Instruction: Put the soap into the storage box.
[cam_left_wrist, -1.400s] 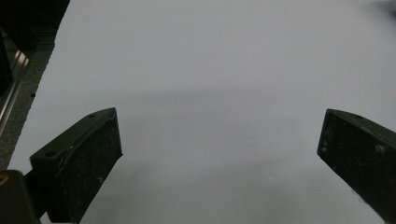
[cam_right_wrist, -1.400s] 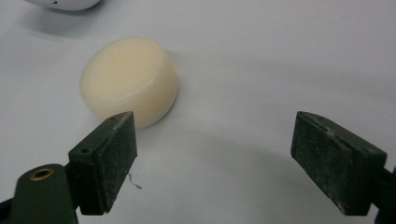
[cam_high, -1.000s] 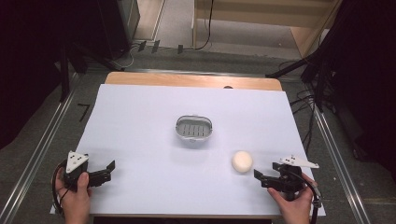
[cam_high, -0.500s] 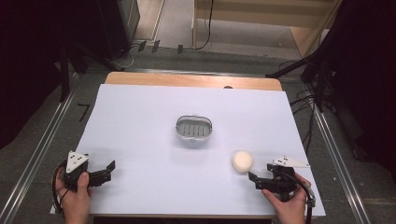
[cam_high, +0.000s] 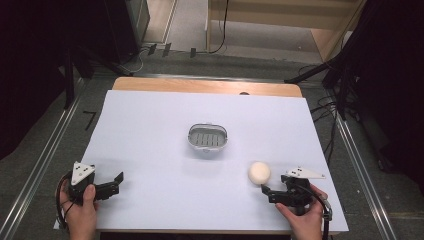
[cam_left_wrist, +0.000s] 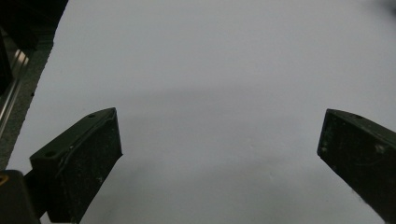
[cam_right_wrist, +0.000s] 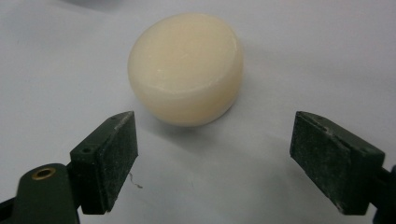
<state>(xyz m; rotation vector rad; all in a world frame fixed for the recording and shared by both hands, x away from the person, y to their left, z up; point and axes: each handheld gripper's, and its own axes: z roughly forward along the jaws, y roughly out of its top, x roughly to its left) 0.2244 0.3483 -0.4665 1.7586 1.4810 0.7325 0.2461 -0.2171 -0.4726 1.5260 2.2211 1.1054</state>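
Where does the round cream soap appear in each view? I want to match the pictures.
High view: the soap lies lower right of centre, just left of the right gripper.
Right gripper view: upper centre, just beyond the open jaws.
Left gripper view: not in it.
Shared landmark: the white table cover.

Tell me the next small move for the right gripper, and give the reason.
Probably ease the right gripper forward until its jaws stand on either side of the soap, then close. The jaws are open wider than the round cream bar, which lies on the white table just ahead of them, untouched. The soap dish sits farther back, a likely place for it.
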